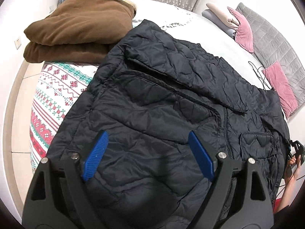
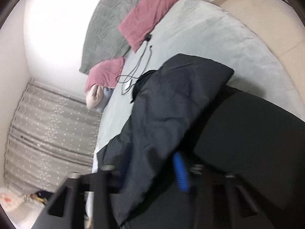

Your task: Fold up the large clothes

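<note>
A dark quilted jacket (image 1: 171,99) lies spread across the bed (image 1: 219,43), its front up and the zip visible, one sleeve folded over the chest. Its left edge overlaps a patterned blanket (image 1: 55,93) at the bed's left side. A folded brown blanket (image 1: 76,32) sits at the far left corner, touching the jacket's upper edge.

The left gripper (image 1: 150,154) hovers above the jacket's lower part, its blue fingers (image 1: 97,152) standing wide with no cloth between them.

The right gripper (image 2: 152,171) is at the jacket's right edge. The view is blurred; a fold of the jacket (image 2: 171,114) drapes over it, and the cloth passes between the fingers (image 2: 181,171), which stand narrow, gripping it.

Two pink pillows (image 2: 146,13) and a grey quilted headboard (image 2: 110,24) stand at the head of the bed. A thin black cable (image 2: 137,70) lies on the sheet between the pillows and the jacket.
</note>
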### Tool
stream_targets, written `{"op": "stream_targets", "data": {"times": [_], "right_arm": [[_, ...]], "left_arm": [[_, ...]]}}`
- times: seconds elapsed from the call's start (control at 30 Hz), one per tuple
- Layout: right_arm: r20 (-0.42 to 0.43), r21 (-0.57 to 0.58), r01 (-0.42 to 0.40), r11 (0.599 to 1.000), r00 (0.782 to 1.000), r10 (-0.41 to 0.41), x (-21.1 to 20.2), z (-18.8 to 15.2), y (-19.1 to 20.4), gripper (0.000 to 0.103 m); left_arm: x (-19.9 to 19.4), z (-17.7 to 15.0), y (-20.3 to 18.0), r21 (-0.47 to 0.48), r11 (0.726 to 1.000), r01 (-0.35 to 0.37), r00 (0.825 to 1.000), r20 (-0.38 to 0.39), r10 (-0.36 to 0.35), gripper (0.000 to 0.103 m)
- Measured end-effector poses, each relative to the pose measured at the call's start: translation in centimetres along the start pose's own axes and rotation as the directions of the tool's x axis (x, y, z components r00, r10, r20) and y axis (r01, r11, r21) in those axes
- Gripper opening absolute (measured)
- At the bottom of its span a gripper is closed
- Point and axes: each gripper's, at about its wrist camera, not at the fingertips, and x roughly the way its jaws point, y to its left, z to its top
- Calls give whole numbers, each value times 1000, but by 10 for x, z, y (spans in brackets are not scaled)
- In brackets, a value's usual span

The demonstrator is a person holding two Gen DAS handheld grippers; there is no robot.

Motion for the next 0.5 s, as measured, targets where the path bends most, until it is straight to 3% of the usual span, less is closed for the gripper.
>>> {"op": "stream_targets", "data": {"times": [0.1, 0.17, 0.33, 0.43, 0.5], "right_arm": [[18, -24, 3, 1000, 1000, -2, 1, 3, 5, 10], [61, -109, 16, 994, 998, -10, -5, 2, 30, 8], [162, -392, -27, 919, 982, 99, -43, -20, 108, 8], [153, -434, -42, 900, 981, 119, -43, -32, 125, 8], [144, -442, -5, 897, 987, 77, -35, -37, 119, 8]], "left_arm": [[2, 2, -4, 17, 1000, -21, 1000, 5, 21, 86], [2, 4, -5, 18, 999, -39, 999, 15, 39, 86], [5, 9, -9, 10, 999, -37, 999, 4, 37, 86], [6, 9, -12, 17, 1000, -22, 1000, -10, 22, 86], [4, 9, -11, 28, 999, -17, 1000, -15, 18, 86]]}}
